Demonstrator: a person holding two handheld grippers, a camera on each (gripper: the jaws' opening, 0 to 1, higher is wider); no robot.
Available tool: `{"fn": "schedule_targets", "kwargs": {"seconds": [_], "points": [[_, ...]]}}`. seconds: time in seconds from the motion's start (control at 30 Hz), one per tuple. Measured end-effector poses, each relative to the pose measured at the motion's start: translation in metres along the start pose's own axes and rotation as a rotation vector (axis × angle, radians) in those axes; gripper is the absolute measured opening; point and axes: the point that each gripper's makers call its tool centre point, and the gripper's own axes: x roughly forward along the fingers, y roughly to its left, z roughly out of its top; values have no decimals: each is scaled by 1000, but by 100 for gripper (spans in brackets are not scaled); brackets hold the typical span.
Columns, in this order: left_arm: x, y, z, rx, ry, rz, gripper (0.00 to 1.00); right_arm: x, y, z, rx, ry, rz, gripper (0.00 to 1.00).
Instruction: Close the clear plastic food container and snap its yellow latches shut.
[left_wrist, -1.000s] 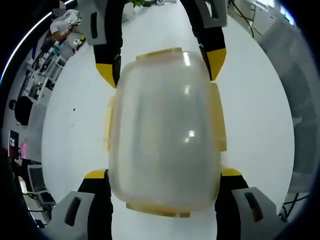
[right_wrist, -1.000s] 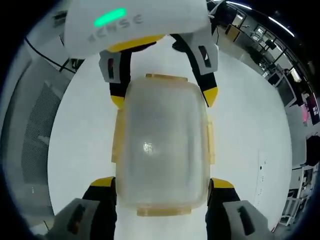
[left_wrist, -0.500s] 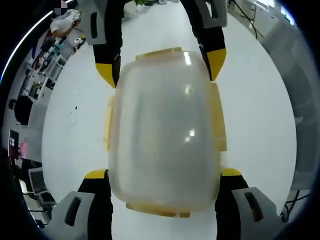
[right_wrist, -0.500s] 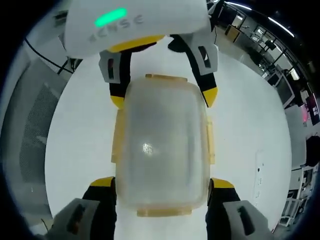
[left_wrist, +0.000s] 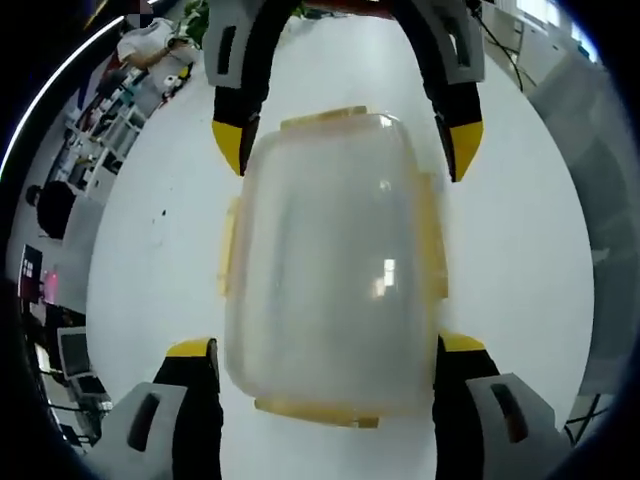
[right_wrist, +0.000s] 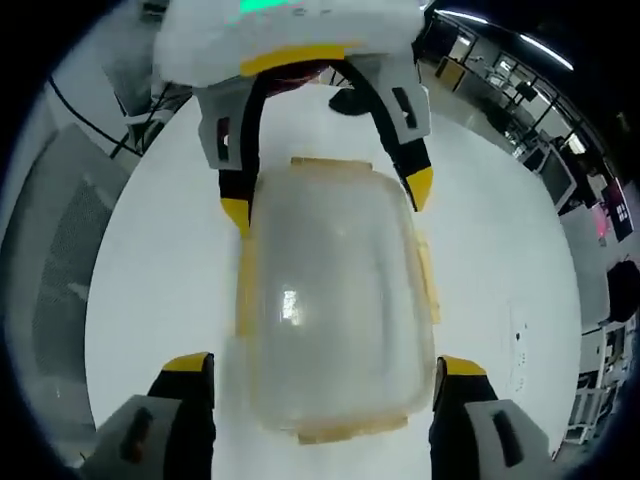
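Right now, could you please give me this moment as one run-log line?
container: lid on, on white table | left gripper: open, straddling one end | right gripper: open, straddling opposite end | yellow latches: state unclear

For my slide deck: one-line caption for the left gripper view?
Clear container with yellow latches on white table, flanked by left tongs and right tongs.

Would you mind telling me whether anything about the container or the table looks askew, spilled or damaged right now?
Nothing stands out. The clear plastic food container sits flat on the white table with its lid on, no crack or spill visible. The left gripper and right gripper flank its two ends, jaws spread wider than it. Whether the yellow latches are snapped cannot be told.
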Motion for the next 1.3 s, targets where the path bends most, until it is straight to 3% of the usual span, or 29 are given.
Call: {"fn": "schedule_targets", "kwargs": {"seconds": [0.23,0.67,0.77,0.93,1.07,1.13,1.3], "points": [[-6,1,-2,-12,-12,47,97,-4,2,-3,23,-23,-57,95],[-16,-11,-1,-48,-33,79,98,-19,6,3,46,-58,-113,94],[-19,-12,3,-90,-62,90,98,-22,9,5,58,-77,-124,94],[-26,-13,9,-177,-142,117,98,-27,10,10,154,-156,-149,93],[-28,-14,7,-193,-150,129,98,-27,16,8,154,-165,-155,93],[-29,-16,6,-203,-153,131,97,-27,17,10,198,-189,-156,93],[-35,-17,9,-265,-208,135,97,-30,21,12,241,-229,-163,93]]}}
